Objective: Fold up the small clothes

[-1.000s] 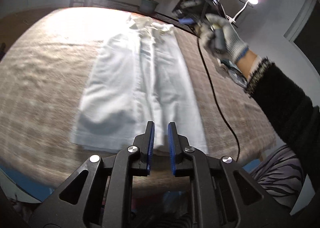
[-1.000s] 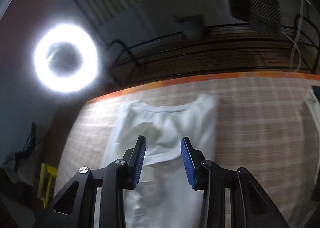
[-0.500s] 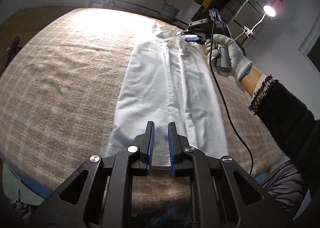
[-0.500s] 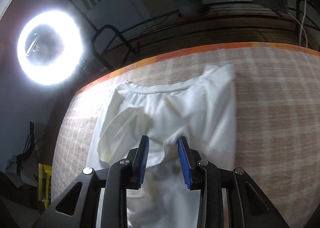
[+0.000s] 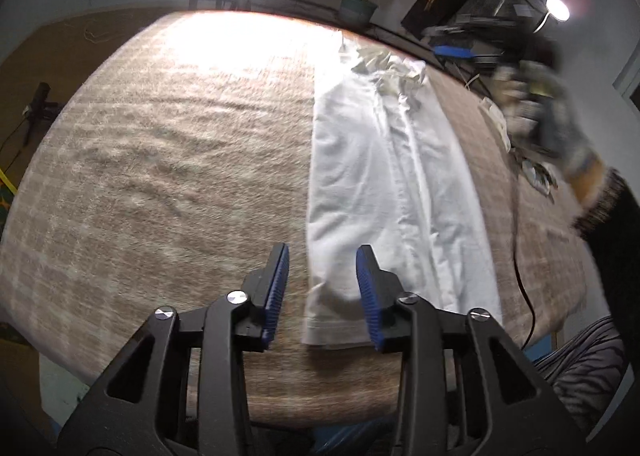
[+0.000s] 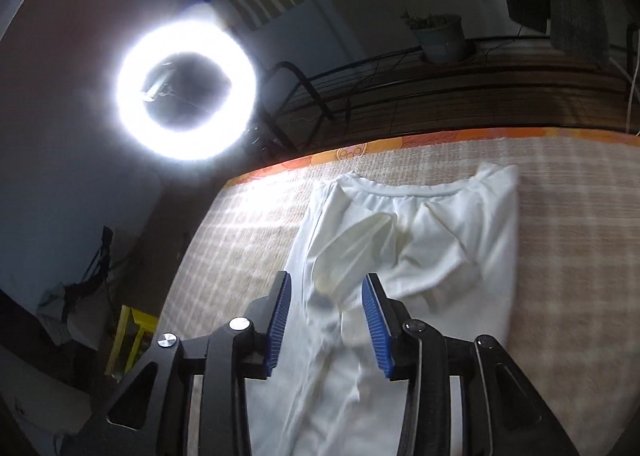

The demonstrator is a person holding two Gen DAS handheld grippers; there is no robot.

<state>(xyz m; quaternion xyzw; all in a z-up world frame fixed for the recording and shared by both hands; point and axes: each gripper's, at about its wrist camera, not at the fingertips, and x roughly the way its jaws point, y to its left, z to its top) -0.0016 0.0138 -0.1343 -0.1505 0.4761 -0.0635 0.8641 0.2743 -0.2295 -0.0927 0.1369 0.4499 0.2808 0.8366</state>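
**Now both ends are lined up for the crosswise fold**

Already the shirt (image 5: 384,183) lies as a long narrow strip on the blanket (image 5: 160,159), sides turned in, sleeves tucked near the collar (image 6: 404,189). My left gripper (image 5: 322,288) hangs spread wide over the hem's left corner, pads straddling the edge, gripping nothing. My right gripper (image 6: 326,312) is released too, its pads either side of a tucked sleeve (image 6: 352,252) at the collar end. I judge the lengthwise folds done and the end-to-end fold not yet begun. Next I need each claw to pinch all layers at one end, lift together and carry that end over the other. A thin bite would let the tucked sides spill open.
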